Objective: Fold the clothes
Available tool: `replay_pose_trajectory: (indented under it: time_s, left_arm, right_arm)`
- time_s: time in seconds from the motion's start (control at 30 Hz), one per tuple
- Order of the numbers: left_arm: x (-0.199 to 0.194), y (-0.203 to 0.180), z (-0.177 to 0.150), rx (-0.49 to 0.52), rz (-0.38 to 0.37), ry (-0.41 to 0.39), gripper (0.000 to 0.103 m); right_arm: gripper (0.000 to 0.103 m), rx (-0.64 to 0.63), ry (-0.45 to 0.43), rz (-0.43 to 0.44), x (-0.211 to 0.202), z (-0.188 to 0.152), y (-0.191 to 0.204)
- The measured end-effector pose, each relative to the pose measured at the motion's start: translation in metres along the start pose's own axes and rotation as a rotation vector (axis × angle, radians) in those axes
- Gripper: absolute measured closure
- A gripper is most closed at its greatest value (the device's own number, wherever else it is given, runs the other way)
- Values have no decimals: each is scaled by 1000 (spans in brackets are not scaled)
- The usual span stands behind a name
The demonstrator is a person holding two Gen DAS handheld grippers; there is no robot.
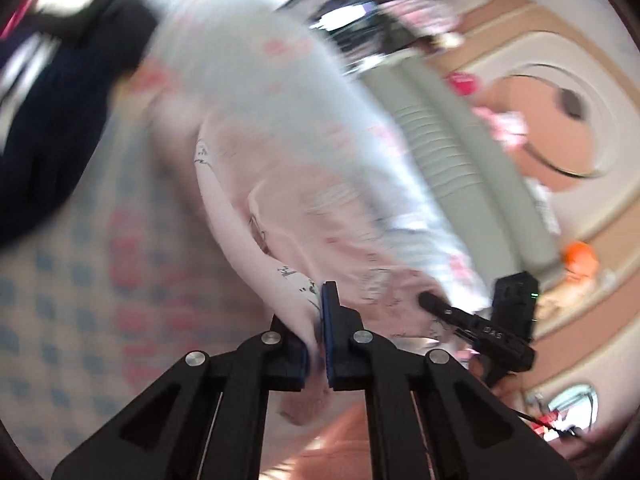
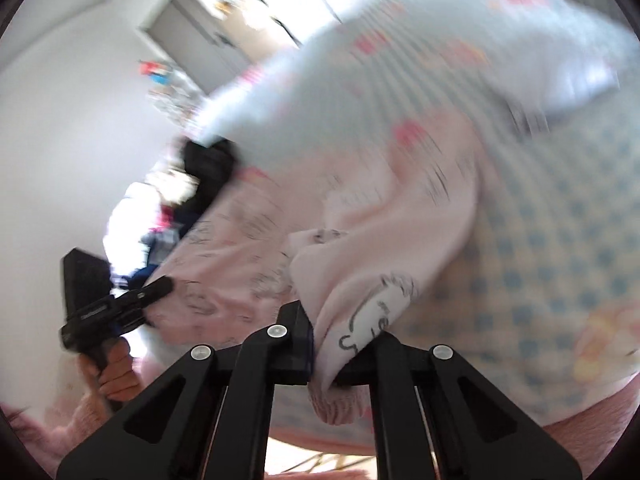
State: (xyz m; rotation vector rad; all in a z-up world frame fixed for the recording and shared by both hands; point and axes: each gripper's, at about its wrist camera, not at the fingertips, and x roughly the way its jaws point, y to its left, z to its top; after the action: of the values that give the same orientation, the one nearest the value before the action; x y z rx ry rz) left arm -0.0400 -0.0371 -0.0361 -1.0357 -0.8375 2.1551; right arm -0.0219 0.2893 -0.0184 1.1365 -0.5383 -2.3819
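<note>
Both grippers are pinching the pink printed garment [image 1: 280, 216]: left gripper [image 1: 316, 344] and right gripper [image 2: 320, 356] each clamping a bunched edge between the fingers, cloth draping ahead over the checked bedding [image 2: 560, 260]. Looks light, floppy; corners seem best to grab.

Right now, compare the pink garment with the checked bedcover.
The pink garment carries dark line drawings; the checked bedcover shows blue squares. The garment hangs bunched, pinched by the left tool and right tool; the bedcover lies spread underneath. Both are pale fabric.
</note>
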Motion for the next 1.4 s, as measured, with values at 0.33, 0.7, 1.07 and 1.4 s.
replay_pose_trajectory:
  time_s: [0.33, 0.7, 1.07, 1.4]
  left_arm:
    - [4, 6, 47, 40, 151, 54, 99]
    - [-105, -166, 185, 407, 2, -411, 99]
    - [-9, 56, 46, -77, 204, 66, 99]
    - [25, 96, -37, -240, 210, 149, 53]
  right_arm:
    - [98, -13, 115, -172, 15, 28, -30]
    - [98, -137, -73, -105, -35, 88, 5]
    - [94, 21, 230, -202, 28, -21, -70]
    - [76, 226, 237, -164, 35, -73, -106]
